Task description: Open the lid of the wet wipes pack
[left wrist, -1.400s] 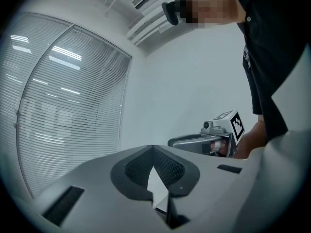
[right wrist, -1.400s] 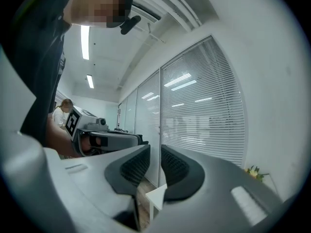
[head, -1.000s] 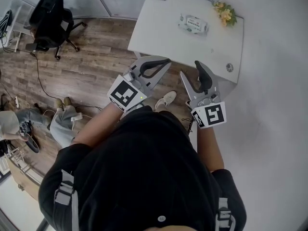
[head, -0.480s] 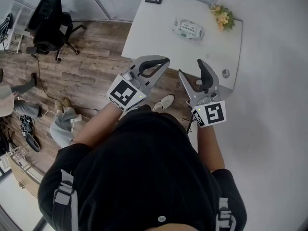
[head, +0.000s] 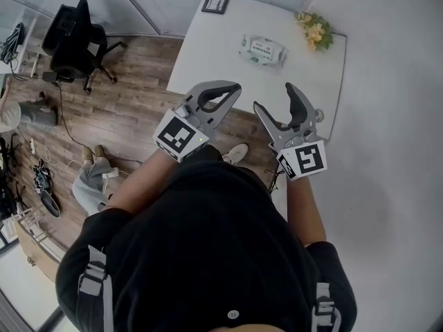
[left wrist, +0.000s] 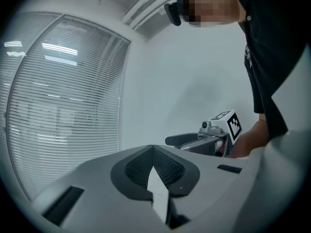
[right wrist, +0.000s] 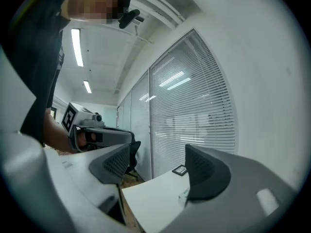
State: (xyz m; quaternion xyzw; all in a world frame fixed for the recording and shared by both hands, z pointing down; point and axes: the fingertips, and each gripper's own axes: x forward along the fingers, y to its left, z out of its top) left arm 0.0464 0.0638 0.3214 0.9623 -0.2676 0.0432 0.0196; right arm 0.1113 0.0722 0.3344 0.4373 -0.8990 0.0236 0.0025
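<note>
The wet wipes pack (head: pixel 263 50), pale green and white with its lid closed, lies flat at the middle of the white table (head: pixel 208 54). Both grippers hang side by side short of the table's near edge, well away from the pack. My left gripper (head: pixel 234 88) is shut with its tips together and nothing in it; its pads meet in the left gripper view (left wrist: pixel 154 168). The jaws of my right gripper (head: pixel 273 97) are opening and nothing is between them. In the right gripper view that gripper (right wrist: pixel 155 165) looks over the table (right wrist: pixel 155 198), and its right jaw hides most of the pack.
A small framed picture (head: pixel 216 2) stands at the table's far left corner and yellow flowers (head: pixel 315 28) at its far right. A white wall borders the table on the right. On the wooden floor to the left stands a black office chair (head: pixel 73 30).
Both grippers have moved forward to the table's near edge. The right gripper's jaws have spread wider. The left gripper has stayed shut.
</note>
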